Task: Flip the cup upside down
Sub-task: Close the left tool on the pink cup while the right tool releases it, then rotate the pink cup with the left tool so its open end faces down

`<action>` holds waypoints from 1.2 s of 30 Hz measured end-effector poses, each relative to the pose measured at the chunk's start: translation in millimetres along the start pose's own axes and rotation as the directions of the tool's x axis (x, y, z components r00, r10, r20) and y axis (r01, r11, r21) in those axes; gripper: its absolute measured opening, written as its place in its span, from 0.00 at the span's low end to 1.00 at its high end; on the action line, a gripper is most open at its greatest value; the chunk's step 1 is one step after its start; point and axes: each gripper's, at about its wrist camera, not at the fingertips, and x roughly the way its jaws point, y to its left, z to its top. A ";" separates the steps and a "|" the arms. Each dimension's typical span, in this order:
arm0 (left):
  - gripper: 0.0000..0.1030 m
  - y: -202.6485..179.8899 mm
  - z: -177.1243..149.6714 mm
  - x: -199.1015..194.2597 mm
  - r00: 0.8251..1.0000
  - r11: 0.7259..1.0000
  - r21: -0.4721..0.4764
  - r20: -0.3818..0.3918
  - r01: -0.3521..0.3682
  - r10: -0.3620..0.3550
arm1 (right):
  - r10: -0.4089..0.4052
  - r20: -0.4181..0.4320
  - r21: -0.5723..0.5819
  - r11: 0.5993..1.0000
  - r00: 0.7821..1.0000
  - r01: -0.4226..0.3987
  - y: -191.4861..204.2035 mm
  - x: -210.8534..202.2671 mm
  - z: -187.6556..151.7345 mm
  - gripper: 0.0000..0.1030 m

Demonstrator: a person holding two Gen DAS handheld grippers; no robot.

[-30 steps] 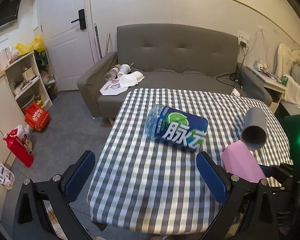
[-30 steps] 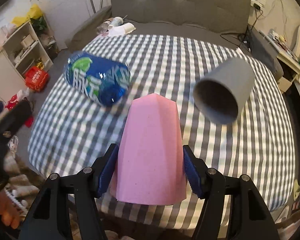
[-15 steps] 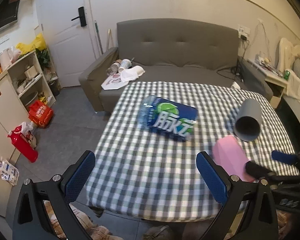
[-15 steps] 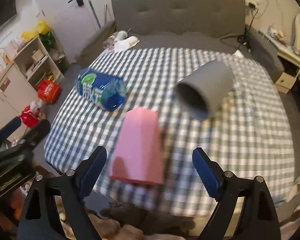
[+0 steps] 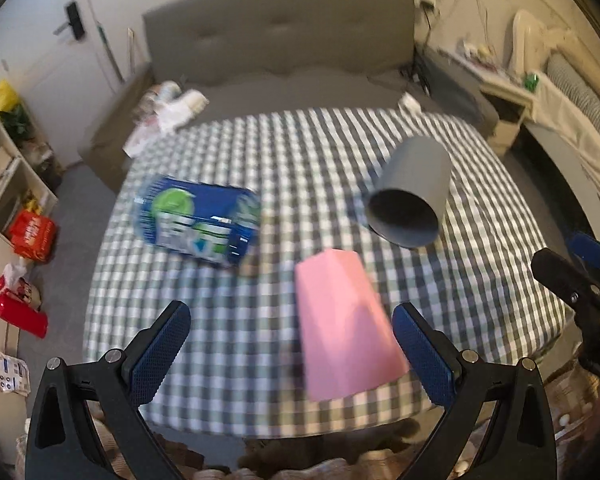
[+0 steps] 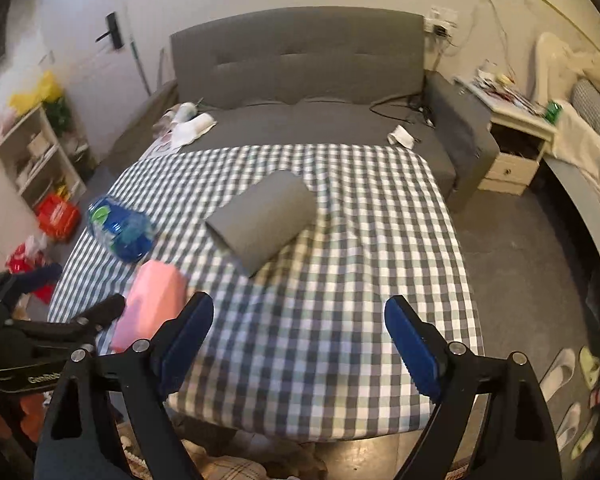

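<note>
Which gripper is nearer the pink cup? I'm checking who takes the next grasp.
Left. The left gripper stands open with the pink cup between its fingers, nearer the right one. The right gripper, also open, is off to the cup's right, with only tablecloth ahead.

The right gripper (image 6: 300, 344) hangs wide apart and empty over the checked worktop (image 6: 340, 280). A grey cup (image 6: 262, 220) lies on its side mid-cloth, a pink cup (image 6: 150, 304) stands near the left gripper (image 6: 60, 312), beside a blue bottle (image 6: 120, 228).
</note>
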 end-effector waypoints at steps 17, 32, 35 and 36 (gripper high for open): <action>0.99 1.4 26.2 66.3 0.963 0.994 -0.032 -0.248 0.104 -0.109 | 0.023 -0.073 -0.001 1.000 0.997 -0.023 2.9 45.9 8.3 0.85; 0.61 7.9 40.7 64.8 0.927 0.976 -0.048 -0.308 0.211 -0.215 | 0.013 -0.083 -0.010 1.000 0.996 -0.014 8.0 52.2 7.9 0.85; 0.61 14.0 44.5 48.3 0.939 0.977 -0.046 -0.269 0.210 -0.214 | 0.009 -0.076 -0.008 1.000 0.997 -0.010 6.9 49.4 7.2 0.85; 0.60 16.7 45.9 41.7 0.945 0.977 -0.043 -0.251 0.207 -0.211 | 0.009 -0.072 -0.008 1.000 0.997 -0.009 6.7 48.1 7.0 0.85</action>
